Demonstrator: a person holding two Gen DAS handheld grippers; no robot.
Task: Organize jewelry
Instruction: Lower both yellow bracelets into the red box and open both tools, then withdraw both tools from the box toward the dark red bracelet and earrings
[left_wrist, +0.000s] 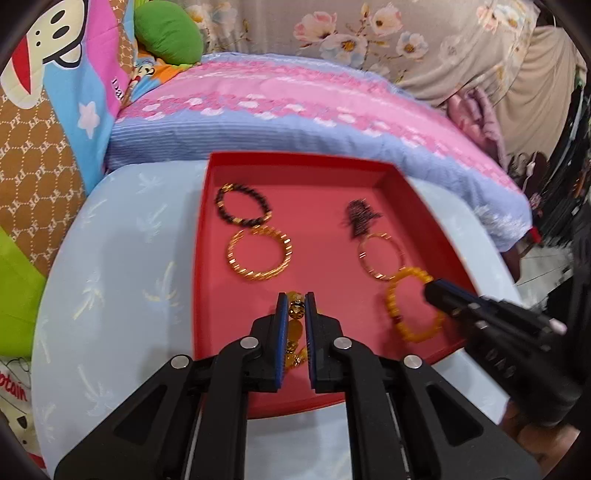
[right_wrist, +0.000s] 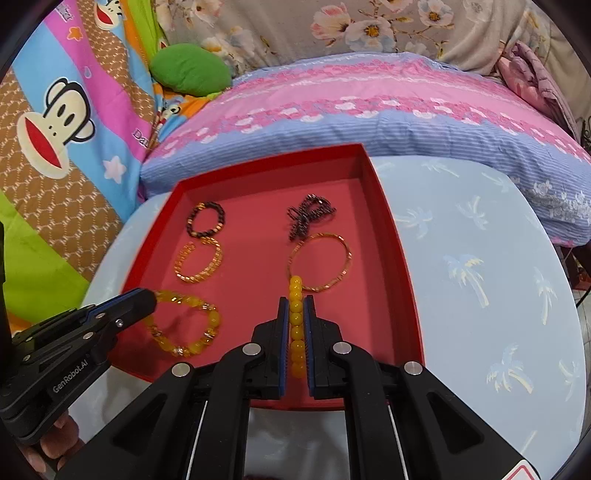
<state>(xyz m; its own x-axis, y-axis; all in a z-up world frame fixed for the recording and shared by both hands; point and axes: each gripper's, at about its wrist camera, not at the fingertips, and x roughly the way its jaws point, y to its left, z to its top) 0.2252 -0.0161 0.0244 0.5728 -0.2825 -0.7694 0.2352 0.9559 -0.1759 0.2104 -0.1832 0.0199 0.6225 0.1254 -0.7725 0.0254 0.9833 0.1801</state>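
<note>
Bed (left_wrist: 314, 96): soft striped blue cover with a pink flowered band, behind the table.
Table (right_wrist: 480, 258): round, smooth pale blue cloth printed with palm trees.
Tray (right_wrist: 402, 258): shallow red rectangular box with low walls, on the table; all the jewelry lies inside it.
Left gripper (left_wrist: 296, 306): black, blue pads; clamped on a glassy yellow bracelet (right_wrist: 184, 325) with metal spacers, at the tray's near left.
Right gripper (right_wrist: 296, 314): closed on an amber bracelet (right_wrist: 295, 291) of round opaque beads, near right.
Gold bangle (left_wrist: 258, 254): ridged ring, mid left.
Thin bangle (right_wrist: 319, 262): slim gold hoop, mid right.
Dark bracelet (left_wrist: 243, 205): dark beads, far left.
Dark chain (right_wrist: 308, 216): bunched heap, far right.
</note>
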